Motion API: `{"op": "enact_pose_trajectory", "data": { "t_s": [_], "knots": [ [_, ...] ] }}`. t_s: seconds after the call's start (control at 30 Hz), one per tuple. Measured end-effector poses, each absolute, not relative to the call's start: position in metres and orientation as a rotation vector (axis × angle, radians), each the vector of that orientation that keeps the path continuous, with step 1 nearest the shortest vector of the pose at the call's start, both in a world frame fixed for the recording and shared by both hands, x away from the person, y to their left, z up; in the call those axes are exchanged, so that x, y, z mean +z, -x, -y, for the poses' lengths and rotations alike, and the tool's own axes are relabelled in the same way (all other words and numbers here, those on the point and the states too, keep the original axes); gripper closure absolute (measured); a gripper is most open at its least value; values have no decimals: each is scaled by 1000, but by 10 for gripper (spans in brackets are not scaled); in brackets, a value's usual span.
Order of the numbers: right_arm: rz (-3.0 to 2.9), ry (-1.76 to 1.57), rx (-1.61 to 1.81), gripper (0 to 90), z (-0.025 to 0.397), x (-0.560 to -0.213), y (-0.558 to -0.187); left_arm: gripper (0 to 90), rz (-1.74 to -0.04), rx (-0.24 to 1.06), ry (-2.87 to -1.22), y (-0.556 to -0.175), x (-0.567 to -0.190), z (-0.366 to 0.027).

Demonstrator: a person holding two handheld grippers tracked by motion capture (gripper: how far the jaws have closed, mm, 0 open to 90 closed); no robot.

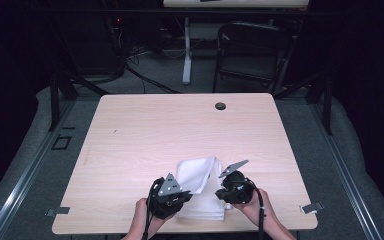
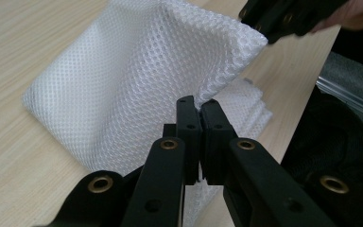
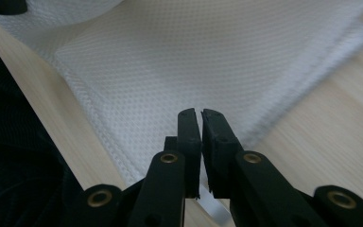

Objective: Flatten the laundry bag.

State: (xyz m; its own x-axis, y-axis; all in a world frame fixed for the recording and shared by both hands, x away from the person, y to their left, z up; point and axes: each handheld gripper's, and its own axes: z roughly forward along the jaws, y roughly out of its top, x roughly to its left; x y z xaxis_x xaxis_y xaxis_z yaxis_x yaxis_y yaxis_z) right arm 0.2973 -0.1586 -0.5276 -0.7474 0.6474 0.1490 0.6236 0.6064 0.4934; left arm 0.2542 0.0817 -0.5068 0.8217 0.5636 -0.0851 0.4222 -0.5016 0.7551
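In the high view, a white mesh cloth point(image 1: 200, 187) is seen lying folded on the desk point(image 1: 145, 135), near the desk's front edge, with its upper layer lifted. The left gripper point(image 1: 182, 192) is held at the cloth's left side and the right gripper point(image 1: 221, 191) at its right side.

In the left gripper view, the fingers point(image 2: 189, 118) are seen pressed together on a raised fold of the cloth point(image 2: 137, 80).

In the right gripper view, the fingers point(image 3: 213, 127) are seen nearly closed over the cloth point(image 3: 194, 61); whether fabric is pinched cannot be told.
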Motion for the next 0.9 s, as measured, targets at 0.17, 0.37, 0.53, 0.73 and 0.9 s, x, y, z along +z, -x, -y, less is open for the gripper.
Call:
{"op": "enact_pose_trajectory", "data": {
  "t_s": [0.17, 0.37, 0.53, 0.73, 0.9],
  "knots": [
    [-2817, -1092, 769, 900, 141, -546, -304, 883, -749, 246, -2166, -256, -505, -89],
    [-2836, -1105, 761, 900, 143, -552, -307, 889, -789, 281, -2153, -263, -502, -103],
    [-2844, -1078, 736, 900, 144, -552, -306, 893, -815, 300, -2159, -265, -501, -115],
    [-2845, -1057, 756, 900, 145, -548, -303, 895, -851, 275, -2155, -266, -503, -126],
    [-2791, -1040, 843, 900, 154, -529, -297, 894, -882, 255, -2135, -268, -505, -130]
  ]
}}
